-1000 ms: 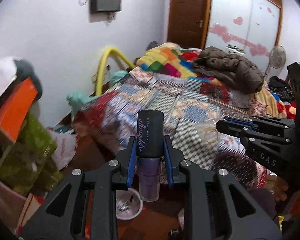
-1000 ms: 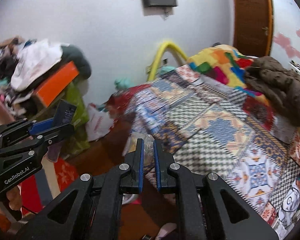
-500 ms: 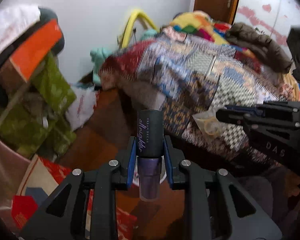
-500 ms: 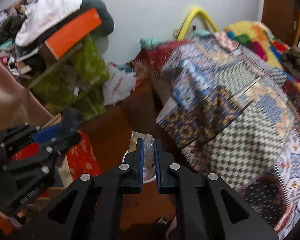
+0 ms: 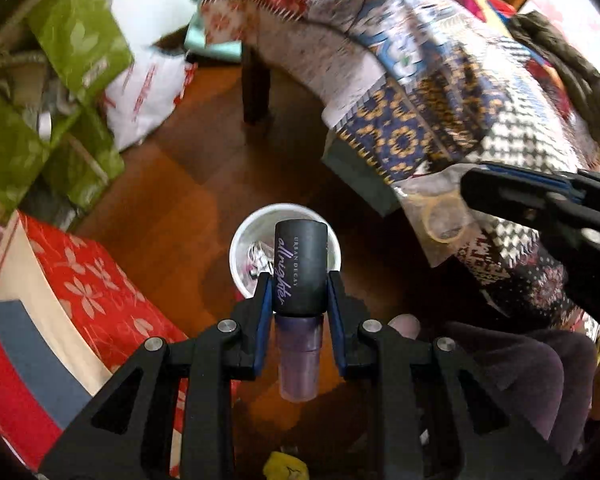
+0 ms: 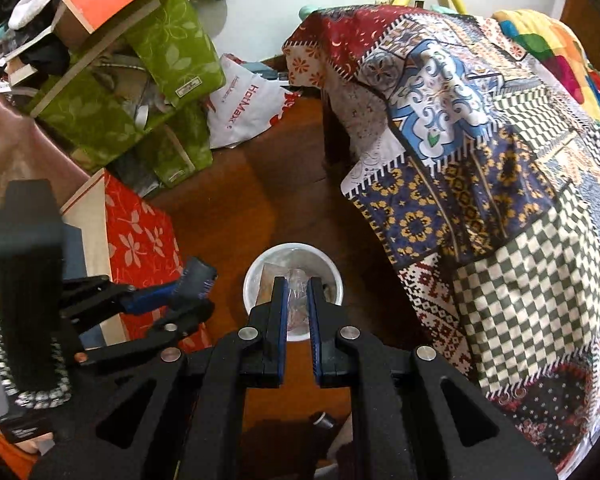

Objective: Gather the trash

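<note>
Left wrist view, left gripper (image 5: 300, 294): clamped on a dark spray bottle (image 5: 300, 276) with a purple body, its black cap pointing away from the camera; the 2 blue pads are pressed to the cap's sides.
Left wrist view, container: a white cup (image 5: 285, 249) is seen on the brown wooden floor (image 5: 188, 184), directly beyond the bottle; a tangle of small clear and silvery scraps is visible inside.
Left wrist view, right gripper (image 5: 470, 188): seen side-on at the right edge, a clear plastic wrapper (image 5: 436, 212) hanging from its tip above the floor.
Left wrist view only: a yellow crumpled scrap (image 5: 286, 467) low on the floor.

Right wrist view, right gripper (image 6: 297, 300): jaws drawn nearly together, the clear wrapper (image 6: 298, 286) pinched between the pads.
Right wrist view, container: the white cup (image 6: 332, 276) lies just past the fingertips, brownish and clear scraps inside.
Right wrist view only: a white bag (image 6: 246, 106) printed with red letters is shown sharply, beside green fabric boxes (image 6: 168, 52).
Both views: a patchwork quilt (image 6: 480, 160) is draped at the right.
</note>
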Tool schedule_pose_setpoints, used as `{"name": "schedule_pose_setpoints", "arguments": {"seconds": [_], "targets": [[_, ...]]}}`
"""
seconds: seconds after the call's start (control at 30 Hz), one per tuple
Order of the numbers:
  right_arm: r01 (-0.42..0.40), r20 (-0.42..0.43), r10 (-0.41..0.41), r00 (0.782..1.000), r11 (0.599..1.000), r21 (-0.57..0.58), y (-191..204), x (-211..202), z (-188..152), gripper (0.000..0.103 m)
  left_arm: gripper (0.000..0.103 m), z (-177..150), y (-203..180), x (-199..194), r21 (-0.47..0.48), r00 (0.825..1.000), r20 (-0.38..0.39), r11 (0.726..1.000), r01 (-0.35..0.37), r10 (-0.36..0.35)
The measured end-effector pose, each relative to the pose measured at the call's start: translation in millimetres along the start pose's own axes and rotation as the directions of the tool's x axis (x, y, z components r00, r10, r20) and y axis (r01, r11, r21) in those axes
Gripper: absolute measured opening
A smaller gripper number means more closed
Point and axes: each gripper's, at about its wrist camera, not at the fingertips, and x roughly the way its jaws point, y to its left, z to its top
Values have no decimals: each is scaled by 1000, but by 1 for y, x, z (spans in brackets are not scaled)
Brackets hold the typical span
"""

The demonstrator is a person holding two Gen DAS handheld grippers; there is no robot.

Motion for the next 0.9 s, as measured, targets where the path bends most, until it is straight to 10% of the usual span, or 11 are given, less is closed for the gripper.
{"name": "schedule_pose_setpoints", "arguments": {"seconds": [0.53, 0.9], "targets": [[-37, -84, 39, 996, 999, 32, -4, 25, 24, 19, 27, 30, 15, 7, -56, 999, 19, 998, -28, 29], [-65, -6, 65, 998, 998, 2, -5, -19, 2, 23, 27, -1, 0, -63, 34, 985, 152, 996, -85, 79]]}}
